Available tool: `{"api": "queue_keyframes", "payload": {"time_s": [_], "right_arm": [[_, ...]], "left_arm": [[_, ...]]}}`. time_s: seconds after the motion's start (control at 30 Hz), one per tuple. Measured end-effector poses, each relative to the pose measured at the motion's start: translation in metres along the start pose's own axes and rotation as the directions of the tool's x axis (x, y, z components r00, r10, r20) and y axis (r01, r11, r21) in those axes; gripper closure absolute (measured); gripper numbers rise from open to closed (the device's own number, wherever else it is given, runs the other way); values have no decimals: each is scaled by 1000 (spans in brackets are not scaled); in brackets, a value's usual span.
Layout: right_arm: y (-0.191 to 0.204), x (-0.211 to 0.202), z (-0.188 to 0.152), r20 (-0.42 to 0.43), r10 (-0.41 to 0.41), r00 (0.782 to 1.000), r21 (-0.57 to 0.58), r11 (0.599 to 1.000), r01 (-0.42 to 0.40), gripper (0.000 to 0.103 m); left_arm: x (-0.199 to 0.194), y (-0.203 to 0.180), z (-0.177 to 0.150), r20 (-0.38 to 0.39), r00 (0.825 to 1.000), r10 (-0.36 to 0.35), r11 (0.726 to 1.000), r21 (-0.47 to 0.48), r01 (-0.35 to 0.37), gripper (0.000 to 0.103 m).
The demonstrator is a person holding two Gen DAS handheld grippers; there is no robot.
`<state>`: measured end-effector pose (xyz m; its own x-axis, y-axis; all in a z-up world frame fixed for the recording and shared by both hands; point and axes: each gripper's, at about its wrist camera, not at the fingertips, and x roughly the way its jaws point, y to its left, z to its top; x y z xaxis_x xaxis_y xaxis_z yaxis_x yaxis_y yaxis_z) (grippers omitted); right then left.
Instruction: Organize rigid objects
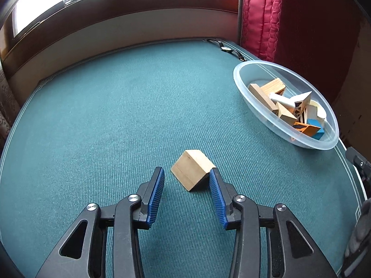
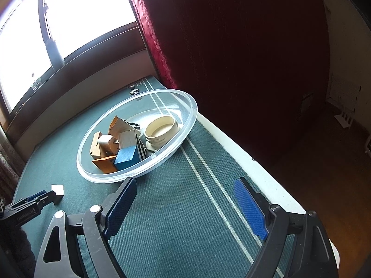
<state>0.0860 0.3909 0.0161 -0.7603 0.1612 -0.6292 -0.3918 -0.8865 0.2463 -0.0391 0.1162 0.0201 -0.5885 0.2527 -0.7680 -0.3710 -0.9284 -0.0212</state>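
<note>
A plain wooden block (image 1: pixel 192 170) lies on the green table cloth (image 1: pixel 116 115). My left gripper (image 1: pixel 187 172) is open, its blue pads either side of the block's near end. The right fingertip (image 1: pixel 214 173) sits against the block's corner and the left pad stands apart from it. A clear plastic bowl (image 1: pixel 236 78) at the right holds several wooden, blue, orange and white pieces. In the right wrist view the bowl (image 2: pixel 80 162) lies just ahead of my right gripper (image 2: pixel 186 181), which is wide open over bare cloth. The block (image 2: pixel 57 189) shows at far left.
A wristwatch (image 1: pixel 226 49) lies at the table's far edge behind the bowl. A red curtain (image 2: pixel 231 46) hangs close beside the bowl. The table's right edge (image 2: pixel 255 173) runs under my right gripper, with floor beyond. A window sill runs along the back.
</note>
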Motion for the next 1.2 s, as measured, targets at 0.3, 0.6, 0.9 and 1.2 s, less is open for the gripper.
{"api": "queue_keyframes", "payload": {"time_s": [0.3, 0.6, 0.9, 1.2], "right_arm": [[-1, 1, 0, -10, 1, 1000, 1, 1000, -1, 14], [0, 2, 0, -16, 4, 1000, 3, 1000, -4, 14], [0, 3, -1, -18, 5, 1000, 5, 1000, -5, 14], [0, 4, 0, -21, 9, 1000, 7, 1000, -9, 14]], "left_arm": [[12, -2, 9, -1, 1000, 19, 999, 31, -19, 61], [22, -3, 17, 6, 1000, 27, 999, 27, -28, 62], [16, -14, 21, 19, 1000, 20, 1000, 0, -20, 68], [-5, -57, 43, 90, 994, -61, 997, 56, 56, 68]]}}
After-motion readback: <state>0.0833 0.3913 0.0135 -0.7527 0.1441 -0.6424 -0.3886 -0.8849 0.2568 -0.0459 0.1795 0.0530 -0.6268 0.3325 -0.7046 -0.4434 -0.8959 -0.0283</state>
